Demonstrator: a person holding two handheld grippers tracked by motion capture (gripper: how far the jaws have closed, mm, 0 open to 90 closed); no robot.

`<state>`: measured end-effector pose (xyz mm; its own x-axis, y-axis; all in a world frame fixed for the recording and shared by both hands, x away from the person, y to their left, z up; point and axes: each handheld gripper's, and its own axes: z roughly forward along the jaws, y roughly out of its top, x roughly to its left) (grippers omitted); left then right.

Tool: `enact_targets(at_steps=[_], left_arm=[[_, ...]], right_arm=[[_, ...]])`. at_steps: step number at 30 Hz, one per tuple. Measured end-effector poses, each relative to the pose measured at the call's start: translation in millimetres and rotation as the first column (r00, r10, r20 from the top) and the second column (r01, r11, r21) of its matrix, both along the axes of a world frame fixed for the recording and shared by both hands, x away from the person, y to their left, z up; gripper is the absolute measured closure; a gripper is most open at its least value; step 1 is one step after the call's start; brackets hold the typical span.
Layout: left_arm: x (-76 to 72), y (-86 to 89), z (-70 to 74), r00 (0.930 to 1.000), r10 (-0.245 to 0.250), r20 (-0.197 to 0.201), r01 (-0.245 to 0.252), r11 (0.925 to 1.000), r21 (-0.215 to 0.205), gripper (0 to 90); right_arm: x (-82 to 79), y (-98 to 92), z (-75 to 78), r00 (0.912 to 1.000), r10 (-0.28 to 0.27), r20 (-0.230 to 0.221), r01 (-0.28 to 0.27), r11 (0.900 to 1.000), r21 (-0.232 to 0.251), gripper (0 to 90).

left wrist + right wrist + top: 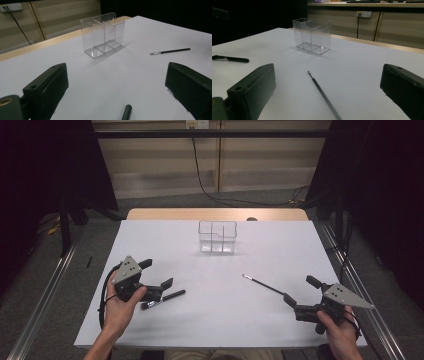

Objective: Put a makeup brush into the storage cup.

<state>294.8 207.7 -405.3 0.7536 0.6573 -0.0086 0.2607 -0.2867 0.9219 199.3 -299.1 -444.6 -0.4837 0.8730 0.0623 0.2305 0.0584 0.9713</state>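
A clear plastic organizer [217, 237] with a few compartments stands upright at the table's far middle; it is empty in the left gripper view [102, 35] and the right gripper view [312, 35]. A thick black pen [162, 299] lies just right of my left gripper [156, 273], its end showing between the jaws [126, 112]. A thin black brush [262, 284] with a silver tip lies ahead of my right gripper [302, 290], running between its jaws [323, 95]. Both grippers are open, holding nothing, low over the table.
The white table top [220, 320] ends in a wooden strip [217, 213] at the far side. A black cable [200, 175] hangs down the back wall. The brush [171, 51] and the pen [230, 59] also show from the opposite grippers.
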Motion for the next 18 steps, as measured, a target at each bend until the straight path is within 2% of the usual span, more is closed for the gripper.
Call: enact_targets(at_steps=[1, 2, 6, 7, 10, 12, 14, 16, 18], left_arm=[[0.0, 0.0, 0.0, 1.0000, 0.000, 0.000, 0.000, 1.0000, 0.000, 5.3], [2.7, -2.0, 2.4, 0.9995, -0.025, -0.020, 0.026, 0.9986, 0.047, 5.3], [6.9, -4.4, 3.8, 0.9988, -0.035, -0.035, 0.038, 0.9972, 0.065, 5.1], [8.7, -7.3, 3.3, 0.9983, -0.037, -0.045, 0.041, 0.9946, 0.096, 4.9], [9.8, -10.3, 1.0, 0.9973, -0.038, -0.062, 0.046, 0.9890, 0.140, 4.9], [10.7, -11.1, -0.9, 0.9955, -0.041, -0.085, 0.055, 0.9827, 0.177, 4.9], [12.1, -10.9, -1.8, 0.9916, -0.056, -0.117, 0.078, 0.9764, 0.201, 4.9], [13.4, -11.7, -2.2, 0.9872, -0.050, -0.151, 0.085, 0.9686, 0.234, 4.9], [14.2, -12.3, -2.4, 0.9872, -0.043, -0.154, 0.079, 0.9669, 0.242, 5.0]], right_arm=[[0.0, 0.1, -0.1, 1.0000, 0.002, -0.001, -0.002, 1.000, 0.000, 0.0], [0.2, 0.3, -0.2, 1.0000, 0.002, -0.005, -0.002, 1.000, -0.003, 0.0], [0.1, 0.3, -0.2, 1.0000, 0.003, -0.005, -0.003, 1.000, -0.004, 0.0], [0.0, 0.4, -0.2, 1.0000, 0.004, -0.007, -0.004, 1.000, -0.004, 0.0], [0.0, -0.1, -0.4, 0.9999, 0.007, -0.015, -0.007, 1.000, 0.007, 0.0], [-0.5, -0.3, -0.2, 0.9999, 0.005, -0.011, -0.005, 1.000, 0.004, 0.0], [-0.1, -0.8, -0.6, 0.9999, 0.007, -0.013, -0.007, 1.000, -0.006, 0.0], [0.2, 0.1, -0.8, 0.9999, 0.004, -0.014, -0.005, 1.000, -0.008, 0.0], [0.6, -0.2, -1.0, 0.9998, 0.011, -0.014, -0.011, 1.000, -0.008, 0.0]])
